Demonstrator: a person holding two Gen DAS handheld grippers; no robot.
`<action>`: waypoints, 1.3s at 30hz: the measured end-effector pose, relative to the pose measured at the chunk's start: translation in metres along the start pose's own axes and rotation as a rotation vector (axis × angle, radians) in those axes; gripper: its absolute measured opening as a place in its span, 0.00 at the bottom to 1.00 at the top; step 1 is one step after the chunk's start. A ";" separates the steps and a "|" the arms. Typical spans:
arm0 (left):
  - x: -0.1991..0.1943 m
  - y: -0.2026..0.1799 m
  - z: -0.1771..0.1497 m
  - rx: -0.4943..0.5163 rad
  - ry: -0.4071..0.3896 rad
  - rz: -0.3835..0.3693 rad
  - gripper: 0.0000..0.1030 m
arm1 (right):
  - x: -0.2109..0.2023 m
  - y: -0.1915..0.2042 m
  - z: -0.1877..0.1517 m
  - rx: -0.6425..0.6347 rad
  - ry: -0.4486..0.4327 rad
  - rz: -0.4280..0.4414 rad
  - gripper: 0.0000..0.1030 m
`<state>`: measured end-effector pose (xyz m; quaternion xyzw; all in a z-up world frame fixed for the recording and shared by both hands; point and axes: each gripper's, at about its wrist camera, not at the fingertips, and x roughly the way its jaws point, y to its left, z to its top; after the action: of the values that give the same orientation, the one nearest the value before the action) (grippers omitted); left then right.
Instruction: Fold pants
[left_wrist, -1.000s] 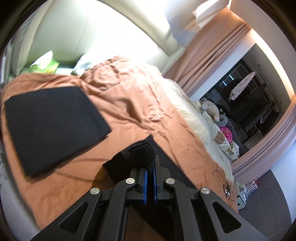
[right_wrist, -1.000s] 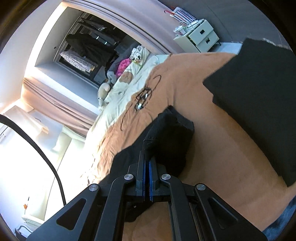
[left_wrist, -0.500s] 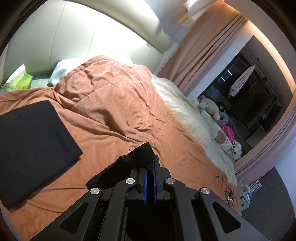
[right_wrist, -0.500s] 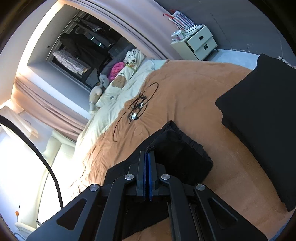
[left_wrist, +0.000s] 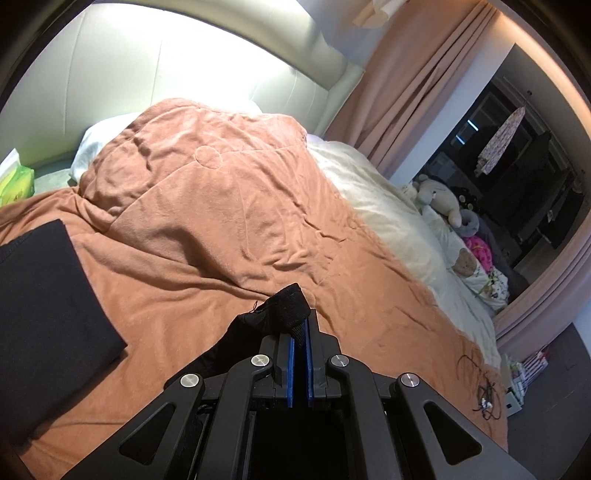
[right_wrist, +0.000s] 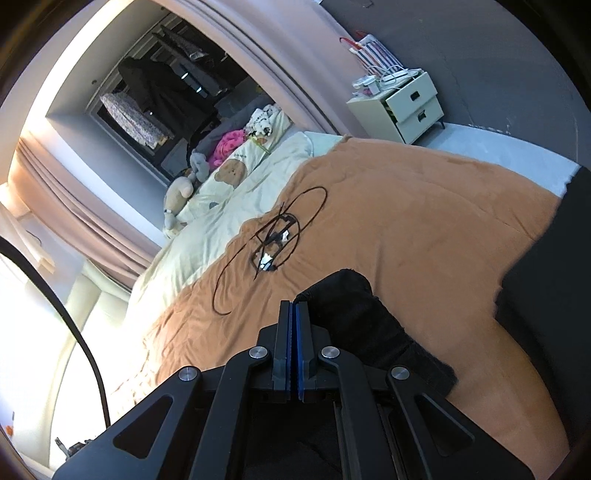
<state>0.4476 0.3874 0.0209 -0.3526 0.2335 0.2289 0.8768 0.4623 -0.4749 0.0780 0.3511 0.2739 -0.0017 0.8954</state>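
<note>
Left gripper (left_wrist: 300, 325), jaws pressed together on a bunched corner of the black pants (left_wrist: 284, 306); right gripper (right_wrist: 293, 314), likewise clamped on a thick fold of the same garment, seen as a dark roll just right of its fingers. Both held above the orange blanket (left_wrist: 221, 229), the landmark for all that follows.

Pants: one edge lifted clear of the blanket at each gripper, the rest trailing below the jaws and out of sight. A folded black garment (left_wrist: 44, 317) flat on the blanket, to the left in the left wrist view, well apart from the held cloth. A tangle of black cable (right_wrist: 273, 240) on the blanket ahead of the right gripper, near the blanket's border with the cream quilt (right_wrist: 221, 199).

Handling, as judged: soft, limp, light knit; no stiffness to hold a crease unaided; some sag to be expected between the two grips. Not fragile, not slippery against the plush blanket, hence prone to drag and wrinkle if slid. Best held at corners or along a hem or waistband, several layers pinched together, both grips kept level and taut. Cable to be avoided on laying down.
</note>
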 end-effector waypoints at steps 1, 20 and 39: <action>0.011 -0.001 0.001 0.000 0.006 0.009 0.04 | 0.012 0.004 0.002 -0.006 0.006 -0.007 0.00; 0.180 -0.003 -0.019 0.112 0.177 0.264 0.06 | 0.184 0.026 0.028 -0.070 0.197 -0.290 0.02; 0.075 0.028 -0.033 0.152 0.191 0.204 0.67 | 0.083 0.017 0.006 -0.232 0.268 -0.179 0.76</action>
<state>0.4826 0.3997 -0.0579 -0.2799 0.3670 0.2639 0.8470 0.5389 -0.4508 0.0518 0.2171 0.4191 -0.0031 0.8816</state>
